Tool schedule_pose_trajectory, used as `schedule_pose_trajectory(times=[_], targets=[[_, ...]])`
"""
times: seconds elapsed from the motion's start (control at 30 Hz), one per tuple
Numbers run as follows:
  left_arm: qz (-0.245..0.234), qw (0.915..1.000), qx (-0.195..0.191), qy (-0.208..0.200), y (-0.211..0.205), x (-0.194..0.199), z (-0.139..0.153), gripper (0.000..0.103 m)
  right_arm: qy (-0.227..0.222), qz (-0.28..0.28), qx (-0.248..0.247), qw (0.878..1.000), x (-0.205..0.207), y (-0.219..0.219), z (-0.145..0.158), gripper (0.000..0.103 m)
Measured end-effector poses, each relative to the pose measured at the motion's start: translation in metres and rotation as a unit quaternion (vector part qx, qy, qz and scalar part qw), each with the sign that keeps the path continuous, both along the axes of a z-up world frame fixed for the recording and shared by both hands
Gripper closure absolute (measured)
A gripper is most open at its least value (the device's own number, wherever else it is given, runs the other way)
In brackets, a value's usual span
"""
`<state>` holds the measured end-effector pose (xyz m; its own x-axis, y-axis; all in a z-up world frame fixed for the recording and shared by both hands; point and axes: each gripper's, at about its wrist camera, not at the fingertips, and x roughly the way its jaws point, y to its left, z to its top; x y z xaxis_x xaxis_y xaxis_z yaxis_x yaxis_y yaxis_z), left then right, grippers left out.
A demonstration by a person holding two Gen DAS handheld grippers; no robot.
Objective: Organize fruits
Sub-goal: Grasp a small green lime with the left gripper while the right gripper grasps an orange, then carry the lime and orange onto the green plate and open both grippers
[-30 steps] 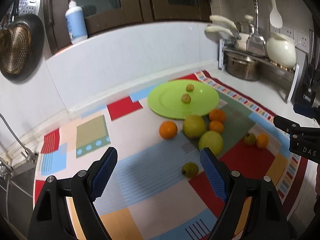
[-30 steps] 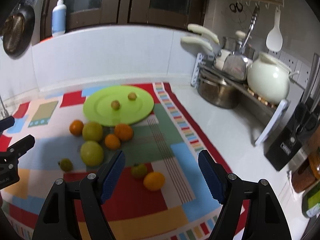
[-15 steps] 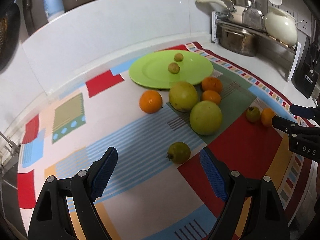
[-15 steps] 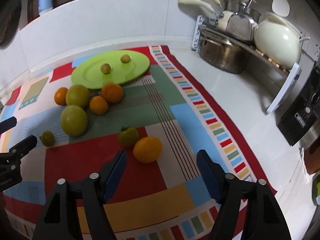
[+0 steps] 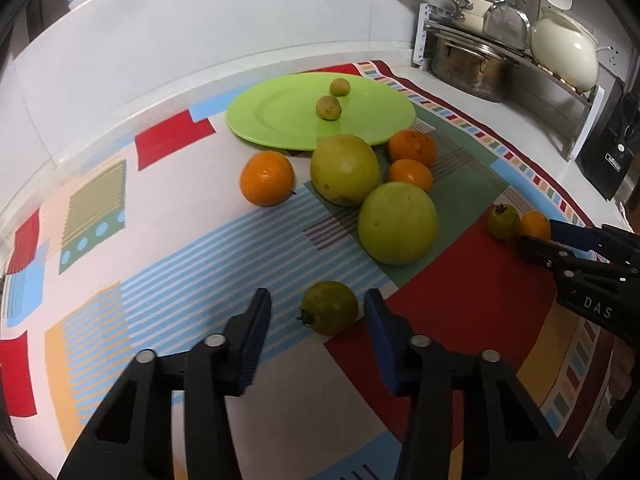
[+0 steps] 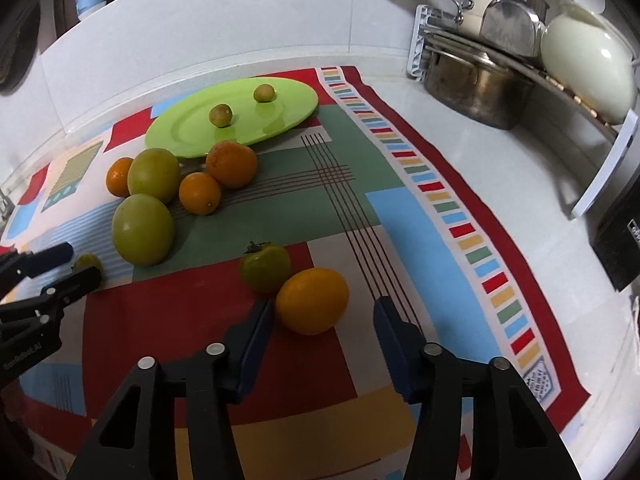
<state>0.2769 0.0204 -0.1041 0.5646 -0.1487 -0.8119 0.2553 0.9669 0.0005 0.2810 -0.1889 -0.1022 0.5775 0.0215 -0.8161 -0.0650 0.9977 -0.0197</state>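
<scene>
Left wrist view puts the left gripper (image 5: 316,314) astride the small green tomato (image 5: 329,307), jaws narrowed yet clear of its skin; they have just been closing. Right wrist view has the right gripper (image 6: 324,316) likewise round the orange fruit (image 6: 312,300), a gap showing on its right side. Both pickups seem under way; next, squeeze gently, then lift toward the green plate (image 6: 192,128). Against the earlier frames, both grippers sit lower and nearer the fruit.

My white counter (image 6: 500,168) runs under a white tiled wall (image 6: 240,12); right of that wall a dish rack (image 6: 520,56) holds a steel pot (image 6: 476,88).
</scene>
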Motion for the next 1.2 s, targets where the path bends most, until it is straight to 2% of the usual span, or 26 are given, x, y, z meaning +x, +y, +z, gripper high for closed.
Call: schedule_pose_trajectory(times=[0.13,0.6,1.2], targets=[[-0.004,0.9999,-0.014,0.009,-0.001,0.001,-0.002,0.074,0.002,0.009,0.01,1.0,0.002,0.0,-0.003,0.065],[-0.013,0.9996,-0.022,-0.012,-0.003,-0.005,0.014,0.074,-0.028,0.014,0.012,0.999,-0.007,0.002,0.013,0.065],[-0.02,0.9964,-0.037,-0.073,0.0,0.004,0.067,0.074,-0.099,0.056,0.032,0.993,-0.001,0.023,0.069,0.065]])
